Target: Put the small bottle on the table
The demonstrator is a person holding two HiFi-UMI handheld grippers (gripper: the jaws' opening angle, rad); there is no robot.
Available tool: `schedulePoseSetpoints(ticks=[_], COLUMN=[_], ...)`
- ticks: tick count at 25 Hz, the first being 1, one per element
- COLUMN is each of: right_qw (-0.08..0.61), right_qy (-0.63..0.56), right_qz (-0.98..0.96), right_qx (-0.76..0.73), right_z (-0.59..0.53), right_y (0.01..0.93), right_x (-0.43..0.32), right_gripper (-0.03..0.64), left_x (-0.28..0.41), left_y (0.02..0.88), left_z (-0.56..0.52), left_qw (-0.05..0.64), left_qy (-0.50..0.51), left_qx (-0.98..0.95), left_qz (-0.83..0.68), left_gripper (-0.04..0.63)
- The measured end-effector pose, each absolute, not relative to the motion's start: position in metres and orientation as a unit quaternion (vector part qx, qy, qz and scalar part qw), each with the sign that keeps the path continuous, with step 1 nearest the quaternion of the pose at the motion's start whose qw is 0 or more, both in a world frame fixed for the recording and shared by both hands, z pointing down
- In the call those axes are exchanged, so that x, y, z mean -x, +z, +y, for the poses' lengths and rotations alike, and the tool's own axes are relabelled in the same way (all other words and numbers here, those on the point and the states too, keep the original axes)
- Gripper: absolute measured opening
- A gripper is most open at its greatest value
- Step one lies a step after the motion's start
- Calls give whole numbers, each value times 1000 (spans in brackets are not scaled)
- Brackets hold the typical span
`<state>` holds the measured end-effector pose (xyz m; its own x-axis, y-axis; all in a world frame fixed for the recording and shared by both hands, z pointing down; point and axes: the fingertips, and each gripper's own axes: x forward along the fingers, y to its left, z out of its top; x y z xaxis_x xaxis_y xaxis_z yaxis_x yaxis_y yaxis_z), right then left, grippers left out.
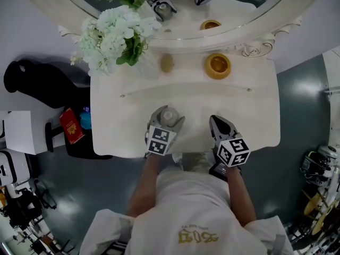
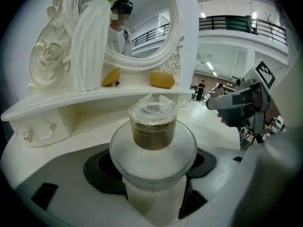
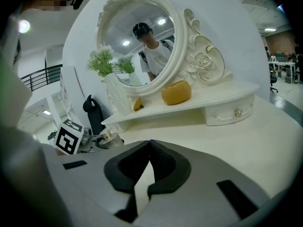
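Observation:
The small bottle (image 1: 169, 115) is frosted white with a clear cap over a brownish neck. It stands upright between the jaws of my left gripper (image 1: 167, 117), which is shut on its body, above the front of the white dressing table (image 1: 255, 116). The left gripper view shows the bottle (image 2: 153, 141) filling the gap in the left gripper (image 2: 152, 176). I cannot tell if its base touches the tabletop. To its right, my right gripper (image 1: 219, 124) is shut with nothing in it; its tips meet in the right gripper view (image 3: 149, 148).
A white vase of pale flowers (image 1: 114, 36) stands on the raised shelf at the back left. A yellow bowl (image 1: 218, 65) and a small yellowish object (image 1: 167, 62) sit beside it below the oval mirror (image 1: 244, 4). A black bag (image 1: 32, 81) lies left of the table.

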<state>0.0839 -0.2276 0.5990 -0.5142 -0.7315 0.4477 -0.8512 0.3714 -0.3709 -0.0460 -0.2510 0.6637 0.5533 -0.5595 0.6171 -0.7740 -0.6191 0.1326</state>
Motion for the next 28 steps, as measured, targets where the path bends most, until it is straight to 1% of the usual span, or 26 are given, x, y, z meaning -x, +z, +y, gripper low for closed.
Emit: schedulePoseSetpoints(ticks=[3, 8, 13, 21, 25, 28], right_qw=[111, 83, 96, 73, 40, 43], right_qy=[287, 294, 297, 299, 295, 282], right_qz=[-822, -834, -828, -833, -845, -851], right_qx=[-479, -460, -466, -461, -443, -441], right_z=[-228, -226, -225, -220, -218, -214], right_y=[604, 598, 603, 596, 581, 575], right_x=[-84, -81, -86, -82, -77, -75], right_gripper=[14, 12, 12, 14, 14, 12], left_x=[44, 41, 39, 36, 36, 40], left_y=[667, 672, 673, 679, 680, 674], left_z=[-253, -255, -256, -250, -250, -250], left_qw=[196, 192, 186, 168, 176, 182], left_qy=[273, 279, 280, 303, 297, 288], left_qx=[-857, -855, -853, -853, -853, -850], left_qz=[-390, -392, -399, -390, -392, -401], left_gripper=[351, 351, 351, 351, 367, 380])
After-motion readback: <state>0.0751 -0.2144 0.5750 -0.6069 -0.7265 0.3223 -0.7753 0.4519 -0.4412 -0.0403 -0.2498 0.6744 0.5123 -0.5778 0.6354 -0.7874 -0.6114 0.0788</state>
